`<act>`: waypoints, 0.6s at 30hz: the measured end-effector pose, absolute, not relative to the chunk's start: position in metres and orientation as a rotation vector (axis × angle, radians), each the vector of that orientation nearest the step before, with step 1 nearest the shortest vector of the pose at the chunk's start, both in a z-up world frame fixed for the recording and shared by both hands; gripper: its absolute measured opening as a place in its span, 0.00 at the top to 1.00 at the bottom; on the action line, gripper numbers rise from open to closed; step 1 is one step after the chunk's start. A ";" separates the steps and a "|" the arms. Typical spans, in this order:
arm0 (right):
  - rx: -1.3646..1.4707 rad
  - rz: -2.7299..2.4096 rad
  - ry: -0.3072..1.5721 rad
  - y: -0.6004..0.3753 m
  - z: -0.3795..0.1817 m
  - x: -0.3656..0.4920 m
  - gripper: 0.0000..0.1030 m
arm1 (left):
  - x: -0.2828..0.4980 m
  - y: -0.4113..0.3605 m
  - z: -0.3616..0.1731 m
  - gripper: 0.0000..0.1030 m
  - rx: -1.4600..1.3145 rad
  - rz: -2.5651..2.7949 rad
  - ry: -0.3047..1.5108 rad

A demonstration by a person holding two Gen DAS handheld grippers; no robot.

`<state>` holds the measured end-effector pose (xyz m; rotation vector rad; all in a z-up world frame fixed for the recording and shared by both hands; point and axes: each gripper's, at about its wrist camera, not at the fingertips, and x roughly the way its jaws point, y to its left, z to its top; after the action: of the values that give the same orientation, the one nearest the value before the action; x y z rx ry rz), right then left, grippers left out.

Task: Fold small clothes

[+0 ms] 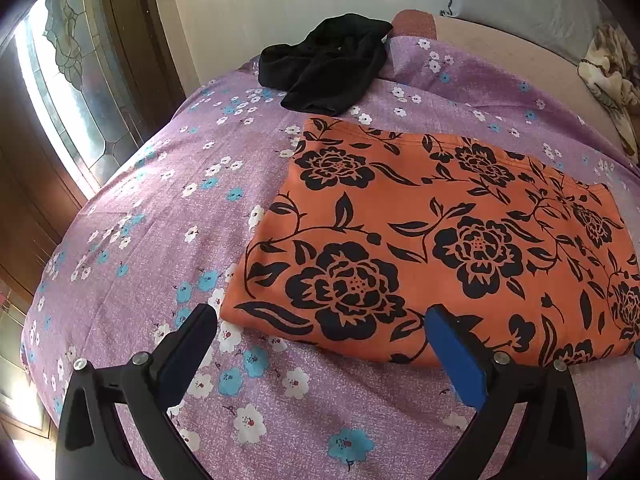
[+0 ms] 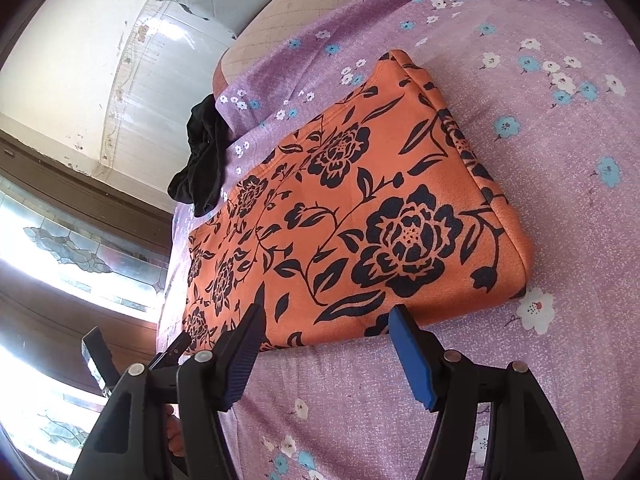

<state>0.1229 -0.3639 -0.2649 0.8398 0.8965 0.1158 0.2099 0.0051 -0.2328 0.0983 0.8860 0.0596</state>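
Orange floral garment (image 1: pixel 432 240) lies folded in a flat rectangle on the purple flowered bedsheet (image 1: pixel 168 208); a crumpled black garment (image 1: pixel 328 64) sits just beyond its far edge, beside a beige bare mattress (image 1: pixel 500 56), nothing blocking. Fabric looks soft and knit, with a black rose print and rounded fold edges. Left gripper (image 1: pixel 320 332) and right gripper (image 2: pixel 324 330) both hover spread and empty at its near edge, blue pads clear of cloth.

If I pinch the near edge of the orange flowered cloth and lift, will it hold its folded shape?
Probably not. The orange cloth is soft fabric folded in layers with rounded edges, so it will likely droop and the layers may slide apart. It looks light and should lift easily. The purple sheet under it is soft too, so a pinch might catch it.
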 end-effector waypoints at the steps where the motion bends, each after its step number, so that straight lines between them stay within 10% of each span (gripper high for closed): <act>1: 0.842 0.114 0.899 -0.365 -0.265 0.122 0.34 | 0.210 0.005 -0.233 0.00 0.098 0.059 0.887; 18: 0.802 0.158 0.934 -0.355 -0.267 0.125 0.34 | 0.218 0.002 -0.239 0.00 0.099 0.055 0.905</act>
<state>0.1252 -0.3546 -0.2670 0.8023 0.9344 0.1576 0.2177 0.0019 -0.2394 0.0987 0.9047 0.0551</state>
